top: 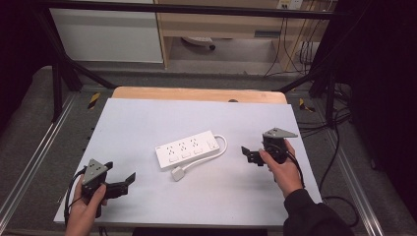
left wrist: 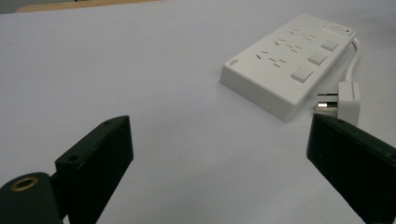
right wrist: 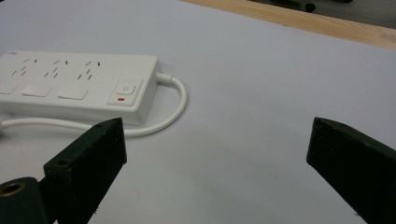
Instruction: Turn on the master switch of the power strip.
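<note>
Both hand-held grippers, left [top: 129, 180] and right [top: 247, 153], gape wide; the plug [top: 178, 173] at the power strip's [top: 187, 149] six o'clock wants a square pinch.

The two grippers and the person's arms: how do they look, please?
Each gripper, left and right, is a black body with two flat black jaws, a grey three-cornered plate on top and a black cable trailing behind. In the left gripper view, a brass-coloured ring sits near the base of one jaw. The right arm wears a dark long sleeve.

A white power strip [top: 187, 149] lies mid-table, its plug [top: 178, 173] just beside it; left gripper [top: 120, 183] and right gripper [top: 250, 155] flank it, jaws apart.
</note>
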`<action>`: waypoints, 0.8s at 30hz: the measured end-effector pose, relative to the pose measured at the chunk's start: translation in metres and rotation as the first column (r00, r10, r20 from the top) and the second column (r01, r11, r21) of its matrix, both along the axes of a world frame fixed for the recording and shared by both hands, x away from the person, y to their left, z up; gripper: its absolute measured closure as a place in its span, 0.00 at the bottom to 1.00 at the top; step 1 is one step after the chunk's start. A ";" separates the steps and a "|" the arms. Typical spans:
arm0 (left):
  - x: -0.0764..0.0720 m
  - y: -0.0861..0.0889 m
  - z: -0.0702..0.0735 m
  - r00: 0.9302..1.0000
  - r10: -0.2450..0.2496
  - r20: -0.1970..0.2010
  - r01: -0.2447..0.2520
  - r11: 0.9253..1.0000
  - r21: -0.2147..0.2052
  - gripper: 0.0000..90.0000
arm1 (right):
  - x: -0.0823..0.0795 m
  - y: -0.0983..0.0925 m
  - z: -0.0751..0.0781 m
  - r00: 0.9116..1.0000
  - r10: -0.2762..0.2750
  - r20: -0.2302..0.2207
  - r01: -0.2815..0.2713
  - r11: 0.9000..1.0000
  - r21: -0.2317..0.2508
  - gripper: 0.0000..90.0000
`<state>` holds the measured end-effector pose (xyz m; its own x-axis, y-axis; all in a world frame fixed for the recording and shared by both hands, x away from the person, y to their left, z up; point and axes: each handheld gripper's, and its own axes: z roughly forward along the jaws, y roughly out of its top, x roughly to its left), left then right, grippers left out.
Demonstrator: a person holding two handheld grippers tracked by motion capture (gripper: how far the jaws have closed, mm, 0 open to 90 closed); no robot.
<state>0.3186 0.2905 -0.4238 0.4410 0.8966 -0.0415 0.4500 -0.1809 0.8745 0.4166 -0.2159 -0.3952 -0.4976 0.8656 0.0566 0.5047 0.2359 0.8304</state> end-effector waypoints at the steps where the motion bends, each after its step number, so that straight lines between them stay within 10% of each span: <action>1: 0.000 0.000 0.000 1.000 -0.002 -0.001 0.002 1.000 0.002 0.08 | 0.001 0.001 0.000 1.000 0.004 0.002 -0.004 1.000 -0.001 0.06; 24: -0.002 0.000 0.002 1.000 -0.007 0.009 0.007 1.000 0.002 0.08 | 0.029 0.043 0.000 0.999 0.036 -0.007 -0.035 0.999 0.036 0.08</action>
